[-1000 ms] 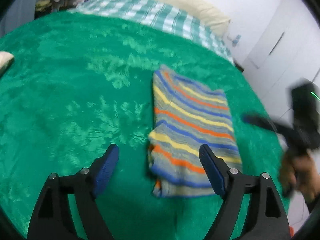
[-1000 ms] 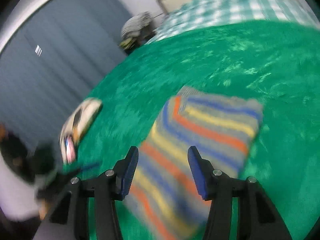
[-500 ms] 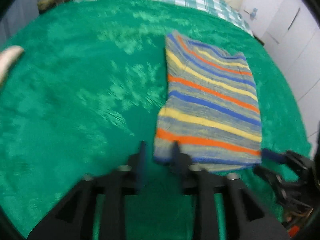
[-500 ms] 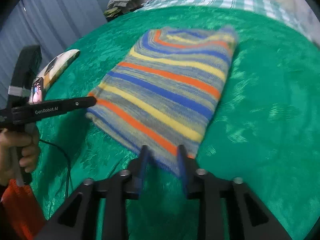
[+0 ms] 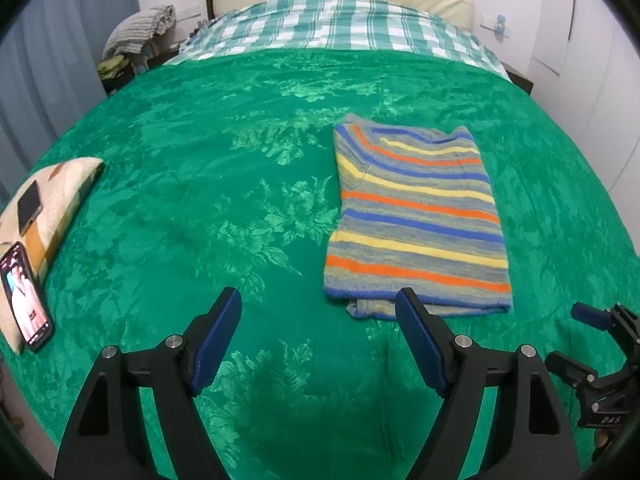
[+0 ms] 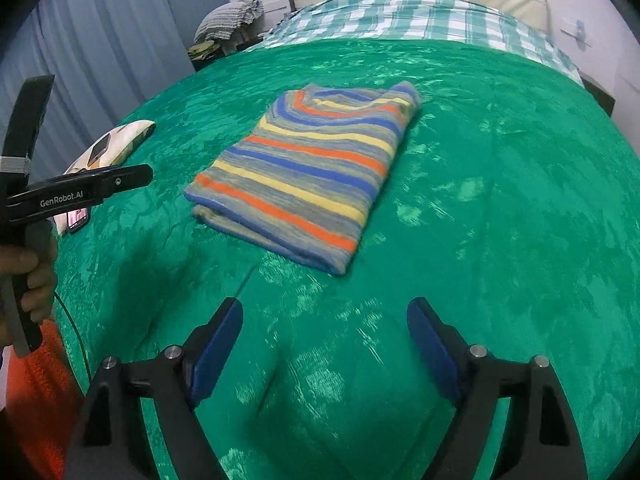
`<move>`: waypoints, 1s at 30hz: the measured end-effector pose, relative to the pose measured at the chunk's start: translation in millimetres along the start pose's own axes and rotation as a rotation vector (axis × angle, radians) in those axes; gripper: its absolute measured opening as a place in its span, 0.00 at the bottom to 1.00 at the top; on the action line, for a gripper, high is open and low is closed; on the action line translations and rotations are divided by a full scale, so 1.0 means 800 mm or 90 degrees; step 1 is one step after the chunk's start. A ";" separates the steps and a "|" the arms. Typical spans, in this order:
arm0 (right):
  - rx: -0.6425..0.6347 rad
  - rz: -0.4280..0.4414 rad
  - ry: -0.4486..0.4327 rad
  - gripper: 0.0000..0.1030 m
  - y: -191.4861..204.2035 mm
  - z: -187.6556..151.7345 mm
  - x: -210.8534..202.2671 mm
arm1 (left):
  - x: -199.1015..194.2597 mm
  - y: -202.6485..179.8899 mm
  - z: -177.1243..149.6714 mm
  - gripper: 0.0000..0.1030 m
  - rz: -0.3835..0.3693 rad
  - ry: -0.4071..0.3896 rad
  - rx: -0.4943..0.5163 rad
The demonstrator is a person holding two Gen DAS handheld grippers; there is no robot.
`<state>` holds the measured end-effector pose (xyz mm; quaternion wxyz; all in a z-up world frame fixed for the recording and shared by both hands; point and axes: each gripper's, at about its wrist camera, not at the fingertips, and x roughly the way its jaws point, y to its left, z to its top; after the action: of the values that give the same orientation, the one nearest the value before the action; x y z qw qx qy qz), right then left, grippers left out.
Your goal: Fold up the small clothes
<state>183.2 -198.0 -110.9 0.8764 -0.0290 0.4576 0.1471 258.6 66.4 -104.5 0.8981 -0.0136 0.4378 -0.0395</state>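
A striped sweater (image 5: 416,224) is seen folded into a neat rectangle on the green blanket (image 5: 200,184) that covers the bed, a little to the right of the middle in the left wrist view; a lower layer of it is seen sticking out at the near edge. No box, basket or other container is shown; the only thing that carries others is a small patterned pillow (image 5: 52,216) at the left edge of the blanket, on which two phones (image 5: 25,296) are laid, one with a lit screen. The left gripper (image 5: 318,320) is held above the blanket with its jaws wide apart and nothing between them, its right finger just in front of the near edge of the sweater. The right gripper (image 6: 324,328) is also spread wide and empty, near the corner of the sweater but apart from it. Half a second ago both claws were almost closed at the near edge of the sweater; now they are opened and drawn back, and the sweater is left lying flat. A checked sheet (image 5: 340,28) is seen at the head of the bed.
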 end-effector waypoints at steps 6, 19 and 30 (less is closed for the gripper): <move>0.029 0.012 0.018 0.81 -0.021 -0.007 0.014 | 0.043 0.041 0.007 0.85 -0.114 0.014 -0.075; 0.393 0.239 -0.061 0.68 -0.141 0.139 0.177 | 0.202 -0.008 0.074 0.47 -0.308 0.136 -0.080; 0.155 0.181 -0.117 0.23 -0.030 0.209 0.080 | 0.047 -0.001 0.098 0.14 -0.358 0.024 -0.059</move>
<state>357.1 -175.3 -68.4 0.8820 0.1556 0.3895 0.2147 343.0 61.5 -85.4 0.8420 -0.1746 0.4351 -0.2669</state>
